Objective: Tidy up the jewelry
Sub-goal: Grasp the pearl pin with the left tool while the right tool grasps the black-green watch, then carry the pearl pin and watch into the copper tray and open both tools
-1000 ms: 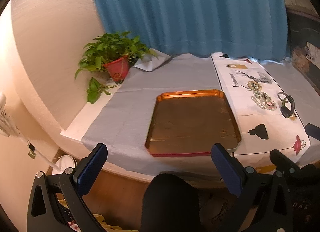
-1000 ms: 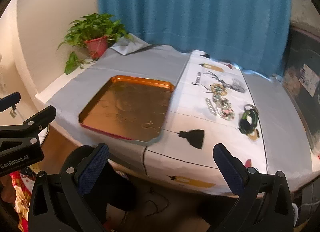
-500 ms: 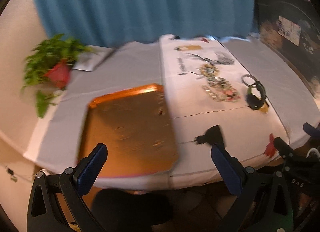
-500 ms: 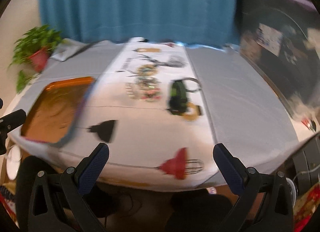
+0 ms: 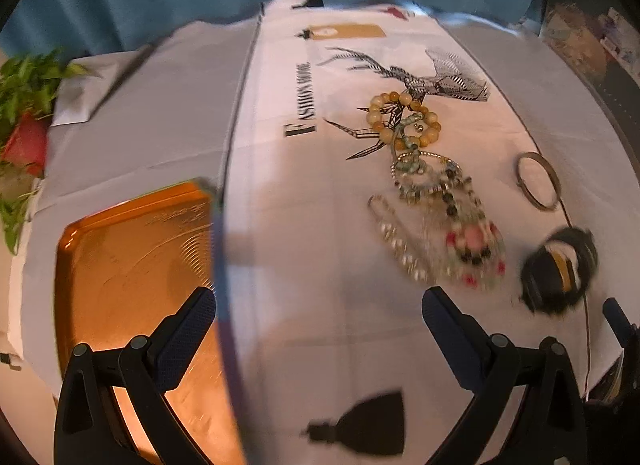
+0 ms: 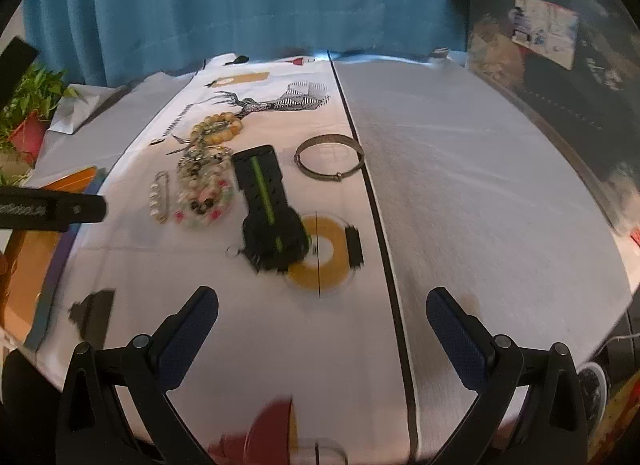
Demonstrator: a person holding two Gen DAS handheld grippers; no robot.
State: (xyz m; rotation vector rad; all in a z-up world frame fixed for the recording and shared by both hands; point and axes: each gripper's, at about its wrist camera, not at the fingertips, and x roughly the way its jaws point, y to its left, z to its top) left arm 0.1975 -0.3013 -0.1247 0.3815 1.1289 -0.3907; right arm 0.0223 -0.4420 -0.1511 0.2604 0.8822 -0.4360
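Both tools point(image 5: 318, 325) wide, above tablecloth point(image 5: 320, 225)

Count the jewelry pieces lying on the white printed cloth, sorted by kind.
Beaded bracelets, amber round-bead and multicoloured pile: at least 2, blurred
Silver chain-link bracelet: 1
Plain metal bangle: 1
Black strap with green stripe: 1
Total: at least 5

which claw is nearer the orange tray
Left. The left claw hangs partly over the orange tray; the right claw is off to its right, over the white cloth.
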